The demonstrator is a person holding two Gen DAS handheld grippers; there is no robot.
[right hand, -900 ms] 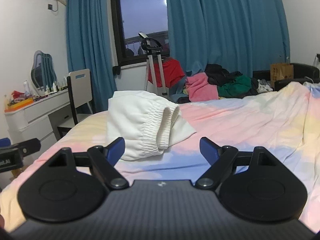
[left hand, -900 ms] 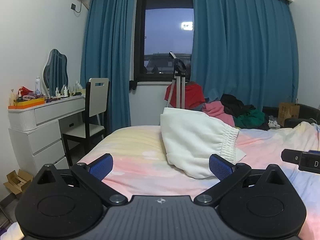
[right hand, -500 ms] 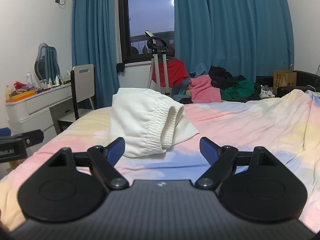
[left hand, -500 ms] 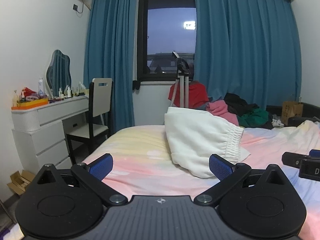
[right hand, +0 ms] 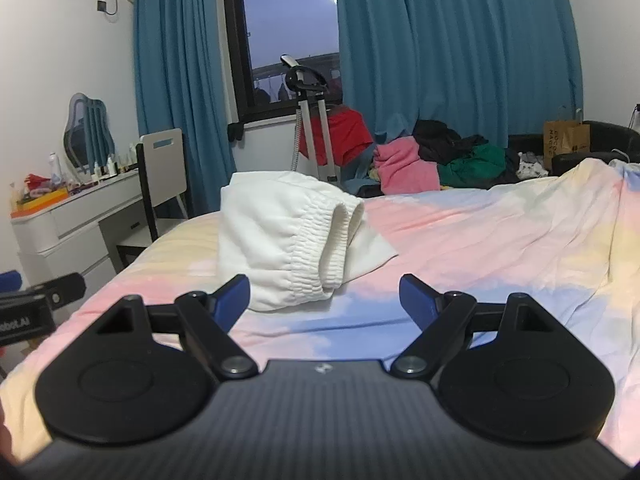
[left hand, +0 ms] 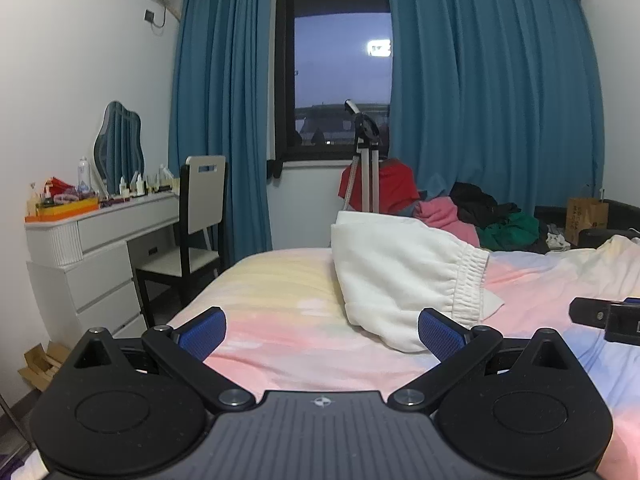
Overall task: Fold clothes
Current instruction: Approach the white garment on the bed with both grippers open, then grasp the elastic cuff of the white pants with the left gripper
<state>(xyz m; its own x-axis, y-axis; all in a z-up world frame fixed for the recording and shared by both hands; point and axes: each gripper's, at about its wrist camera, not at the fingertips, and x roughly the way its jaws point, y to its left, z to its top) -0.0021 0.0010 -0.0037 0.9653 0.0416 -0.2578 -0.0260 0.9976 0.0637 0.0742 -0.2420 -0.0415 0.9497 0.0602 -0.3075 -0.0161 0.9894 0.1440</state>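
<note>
A folded white garment (left hand: 400, 272) with an elastic waistband lies on the pastel bed sheet (left hand: 280, 304); it also shows in the right wrist view (right hand: 288, 240). My left gripper (left hand: 320, 330) is open and empty, held above the bed short of the garment. My right gripper (right hand: 326, 300) is open and empty, also short of the garment, near its waistband end. Each gripper's tip shows at the edge of the other's view: the right gripper (left hand: 604, 316) and the left gripper (right hand: 36, 300).
A pile of red, pink, black and green clothes (right hand: 432, 156) lies beyond the bed by the blue curtains. A tripod stand (left hand: 366, 168) is behind the garment. A white dresser (left hand: 92, 248) and chair (left hand: 192, 232) stand at left. A paper bag (right hand: 566, 138) is far right.
Both grippers have drawn back and tilted up slightly, so the garment sits a little lower and farther in both views. The garment has not moved; both grippers stay open.
</note>
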